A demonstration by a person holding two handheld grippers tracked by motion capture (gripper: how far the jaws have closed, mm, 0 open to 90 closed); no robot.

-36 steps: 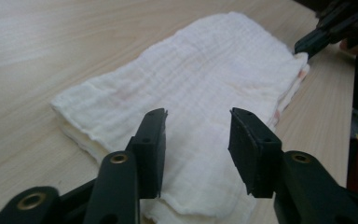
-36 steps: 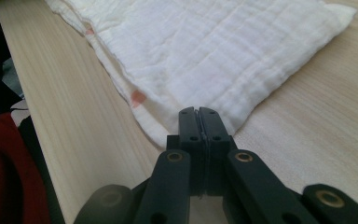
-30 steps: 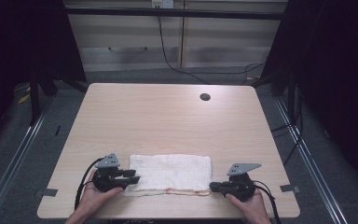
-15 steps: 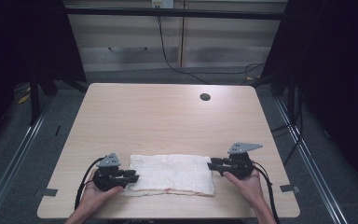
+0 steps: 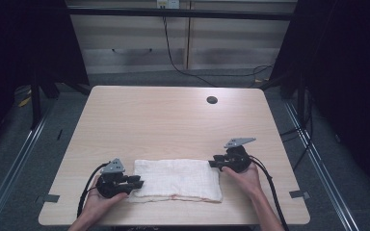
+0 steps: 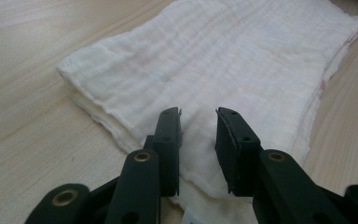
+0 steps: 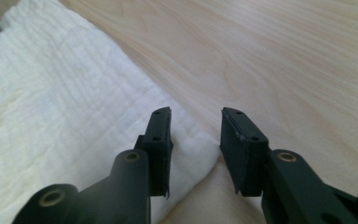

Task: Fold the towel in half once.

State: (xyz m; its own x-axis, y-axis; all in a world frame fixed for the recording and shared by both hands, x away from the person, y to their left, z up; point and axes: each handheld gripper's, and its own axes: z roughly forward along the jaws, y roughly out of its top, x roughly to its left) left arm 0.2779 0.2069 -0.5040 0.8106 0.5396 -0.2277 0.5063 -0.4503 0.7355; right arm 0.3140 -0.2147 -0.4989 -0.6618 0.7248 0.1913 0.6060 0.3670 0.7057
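Observation:
A folded white cloth [image 5: 178, 180] lies flat near the table's front edge. My left gripper [image 5: 136, 182] sits at the cloth's near left corner; in the left gripper view the left gripper [image 6: 198, 116] is open, its jaws hovering over the cloth [image 6: 233, 60] with a gap between them. My right gripper [image 5: 214, 161] is at the cloth's far right corner. In the right gripper view the right gripper [image 7: 195, 114] is open, with the corner of the cloth [image 7: 74, 107] lying under and between its jaws.
The wooden table [image 5: 164, 120] has a round dark cable hole [image 5: 212, 100] at the back right. Cables trail from both grippers off the front edge. Dark curtains and a cabinet stand behind the table.
My right gripper has moved away from the front edge, from the cloth's near right corner to its far right corner. The left gripper has stayed put.

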